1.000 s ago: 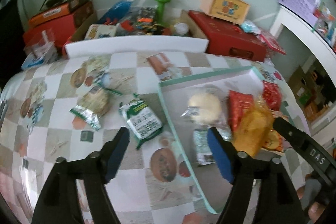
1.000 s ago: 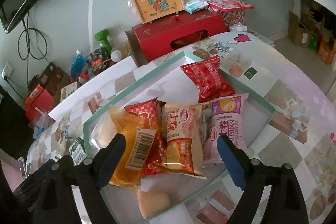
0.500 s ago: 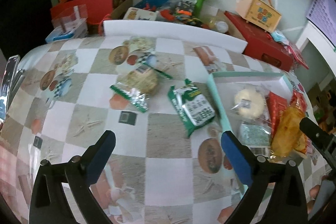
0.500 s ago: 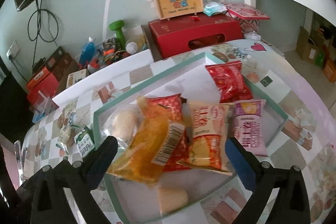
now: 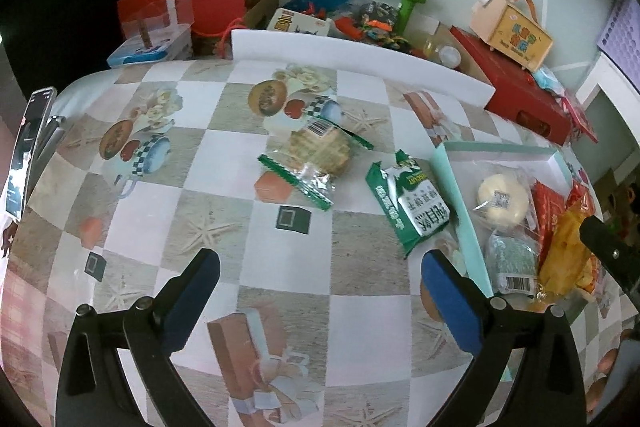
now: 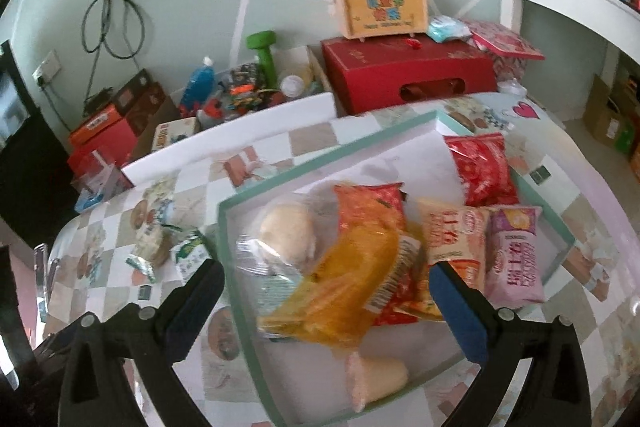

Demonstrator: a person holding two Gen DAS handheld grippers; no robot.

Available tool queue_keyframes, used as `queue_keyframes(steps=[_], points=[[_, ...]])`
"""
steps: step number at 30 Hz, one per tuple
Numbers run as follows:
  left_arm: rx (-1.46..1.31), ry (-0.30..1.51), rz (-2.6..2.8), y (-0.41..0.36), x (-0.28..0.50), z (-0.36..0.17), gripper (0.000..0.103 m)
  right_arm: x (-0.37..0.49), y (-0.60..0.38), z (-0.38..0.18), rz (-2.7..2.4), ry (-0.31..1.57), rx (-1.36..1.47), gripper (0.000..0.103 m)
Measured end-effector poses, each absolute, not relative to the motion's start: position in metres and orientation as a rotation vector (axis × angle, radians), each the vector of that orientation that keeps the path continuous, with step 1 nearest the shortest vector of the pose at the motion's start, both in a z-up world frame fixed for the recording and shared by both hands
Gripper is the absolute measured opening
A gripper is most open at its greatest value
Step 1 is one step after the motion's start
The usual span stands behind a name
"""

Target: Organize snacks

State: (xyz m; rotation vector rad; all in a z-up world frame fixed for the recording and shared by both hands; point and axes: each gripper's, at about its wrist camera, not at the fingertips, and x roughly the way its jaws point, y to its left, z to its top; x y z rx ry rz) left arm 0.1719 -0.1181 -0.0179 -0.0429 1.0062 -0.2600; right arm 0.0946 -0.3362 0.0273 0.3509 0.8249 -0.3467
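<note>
- At the far left of the left wrist view, a phone [image 5: 25,151] is lying on the edge of the checked tablecloth [image 5: 224,155].
- Lower centre of that view, the left gripper [image 5: 316,281] is hovering over bare cloth, jaws having just been opening and now spread wide, nothing between them.
- Centre, a clear-wrapped cracker pack [image 5: 316,155] with green ends is lying flat on the cloth; just right of it a green-and-white snack bag [image 5: 408,205] is sitting beside the tray's left wall, outside it.
- Right side, the teal-rimmed tray [image 5: 460,203] is holding a round bun in clear wrap [image 5: 502,199], with red and orange packets piling up toward the frame edge.
- In the right wrist view, the right gripper [image 6: 326,287] is hanging over the tray's near half, jaws having just been opening and now fully apart, gripping nothing; the orange packet [image 6: 344,291] is lying in the tray below the gap.
- Right of it, a beige-orange packet [image 6: 458,239], a pink packet [image 6: 516,259] and, upper right, a red packet [image 6: 482,169] are resting in the tray.
- Lower centre, a pale roll [image 6: 376,377] is lying by the near rim.
</note>
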Motion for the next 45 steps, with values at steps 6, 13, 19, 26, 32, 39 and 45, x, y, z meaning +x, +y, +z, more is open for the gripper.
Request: queue_keyframes(steps=[6, 13, 19, 26, 32, 39, 45], points=[[-0.063, 1.009, -0.229, -0.102, 0.177, -0.019, 0.101, 0.104, -0.316, 0.027, -0.275, 0.828, 0.345, 0.103], [-0.076, 1.010, -0.164, -0.079, 0.183, -0.020, 0.101, 0.118, -0.281, 0.022, -0.198, 0.852, 0.293, 0.103], [-0.102, 1.009, -0.140, -0.064, 0.186, -0.020, 0.101, 0.125, -0.259, 0.016, -0.146, 0.875, 0.258, 0.103], [-0.111, 1.014, -0.109, -0.053, 0.189, -0.022, 0.101, 0.131, -0.247, 0.011, -0.119, 0.891, 0.238, 0.103], [-0.111, 1.018, -0.109, -0.052, 0.192, -0.024, 0.101, 0.137, -0.246, 0.003, -0.095, 0.903, 0.256, 0.103], [-0.101, 1.021, -0.124, -0.058, 0.200, -0.027, 0.101, 0.150, -0.246, -0.004, -0.064, 0.883, 0.276, 0.103], [-0.104, 0.989, -0.149, -0.062, 0.214, -0.019, 0.101, 0.161, -0.245, -0.006, -0.052, 0.869, 0.267, 0.094]])
